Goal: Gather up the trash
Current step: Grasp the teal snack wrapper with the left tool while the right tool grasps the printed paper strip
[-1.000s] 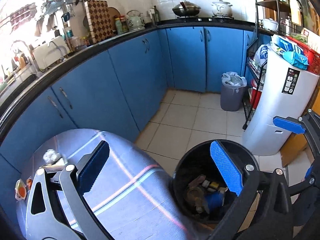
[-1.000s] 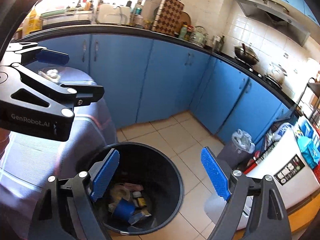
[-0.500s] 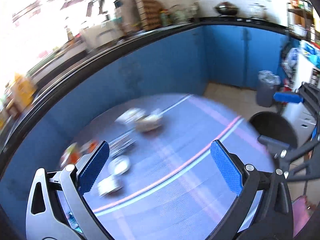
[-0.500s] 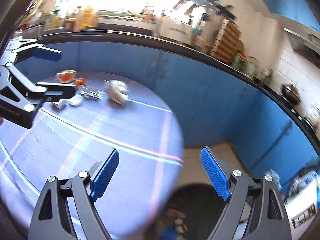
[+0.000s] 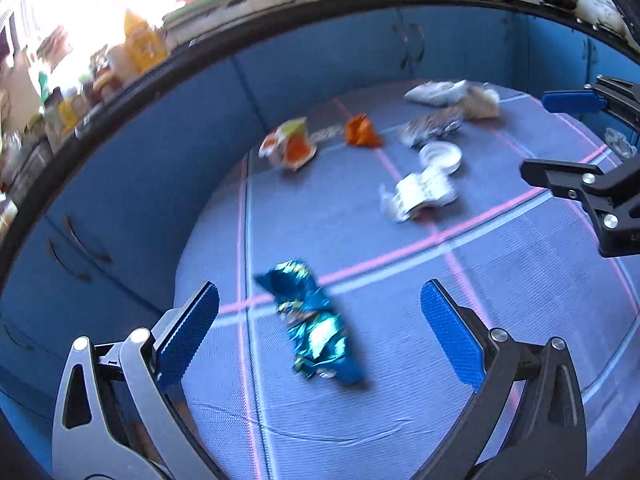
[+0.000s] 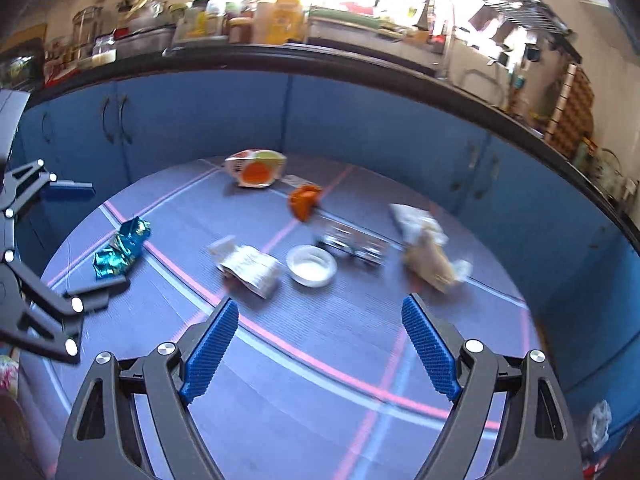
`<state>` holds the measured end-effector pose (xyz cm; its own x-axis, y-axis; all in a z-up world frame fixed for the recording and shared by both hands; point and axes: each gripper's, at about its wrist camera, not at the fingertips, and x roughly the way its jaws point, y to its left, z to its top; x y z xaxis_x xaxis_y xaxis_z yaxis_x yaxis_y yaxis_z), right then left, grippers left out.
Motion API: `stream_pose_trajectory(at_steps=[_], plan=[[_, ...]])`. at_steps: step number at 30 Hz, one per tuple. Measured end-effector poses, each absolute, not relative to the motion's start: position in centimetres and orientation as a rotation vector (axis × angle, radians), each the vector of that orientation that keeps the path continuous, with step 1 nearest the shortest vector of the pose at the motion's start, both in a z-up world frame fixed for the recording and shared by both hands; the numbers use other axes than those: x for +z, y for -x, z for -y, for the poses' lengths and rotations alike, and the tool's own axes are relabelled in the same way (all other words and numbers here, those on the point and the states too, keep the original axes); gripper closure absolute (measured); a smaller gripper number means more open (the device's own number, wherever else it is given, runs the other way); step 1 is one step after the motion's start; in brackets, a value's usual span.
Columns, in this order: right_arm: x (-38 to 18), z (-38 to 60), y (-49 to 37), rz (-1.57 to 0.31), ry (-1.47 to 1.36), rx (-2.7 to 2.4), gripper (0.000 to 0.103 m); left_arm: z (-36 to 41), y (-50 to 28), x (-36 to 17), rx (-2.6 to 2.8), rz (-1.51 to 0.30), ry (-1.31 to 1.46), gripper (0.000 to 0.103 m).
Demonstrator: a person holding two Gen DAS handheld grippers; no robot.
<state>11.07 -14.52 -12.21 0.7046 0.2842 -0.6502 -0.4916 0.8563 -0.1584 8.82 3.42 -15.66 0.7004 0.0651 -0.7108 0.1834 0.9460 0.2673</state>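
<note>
A round table covered in a blue-grey woven cloth with pink and pale blue stripes (image 5: 400,380) stands in front of blue kitchen cabinets (image 6: 360,120), and all the trash lies on it. The left gripper (image 5: 320,332) hangs over the table's near-left part with its 2 blue-padded fingers spread wide and nothing between them; a crumpled shiny blue foil wrapper (image 5: 314,322) lies on the cloth directly under that gap, not touched by either pad. The right gripper (image 6: 320,348) is likewise wide open and empty, above the cloth nearer the table's middle.

Beyond the right gripper, toward the cabinets, sit a small white round plastic lid (image 6: 312,266), a crumpled white printed paper packet (image 6: 250,268) just beside it on its left, and a flattened silver foil pack (image 6: 352,244) just behind it. A wad of brown and white crumpled paper (image 6: 426,252) lies to the lid's right. Farther back, near the table's far edge, are a small orange crumpled wrapper (image 6: 304,202) and a white-and-orange snack bag (image 6: 256,168). The frames are slightly blurred.
</note>
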Motion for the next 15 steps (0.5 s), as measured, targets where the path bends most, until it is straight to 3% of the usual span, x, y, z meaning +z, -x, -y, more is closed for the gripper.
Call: stream_pose_trajectory(at_steps=[3,8,9,13,15], plan=[[-12.7,12.8,-11.8,-0.682,0.322,0.466,0.021,-5.0,-9.3,-16.6,-0.045,-0.804,-0.304,0.005],[-13.5,10.3,-12.8,-0.706,0.36,0.48,0.021,-7.7,-10.8,-18.2,-0.027,-0.871,-0.237,0.033],[-13.6,10.0,-13.0,-0.712,0.361,0.482,0.021,-8.5,-11.0,-18.4,-0.046,-0.875,-0.199,0.033],[-14.1,8.3,-14.0,-0.738,0.351,0.51,0.021,-10.3,-11.5,-18.5,-0.025,-0.869,-0.158,0.061],[-14.3,7.4,-14.5,-0.743,0.35,0.519,0.021,-11.2,-12.1,-18.5,-0.01,-0.87,-0.141,0.063]])
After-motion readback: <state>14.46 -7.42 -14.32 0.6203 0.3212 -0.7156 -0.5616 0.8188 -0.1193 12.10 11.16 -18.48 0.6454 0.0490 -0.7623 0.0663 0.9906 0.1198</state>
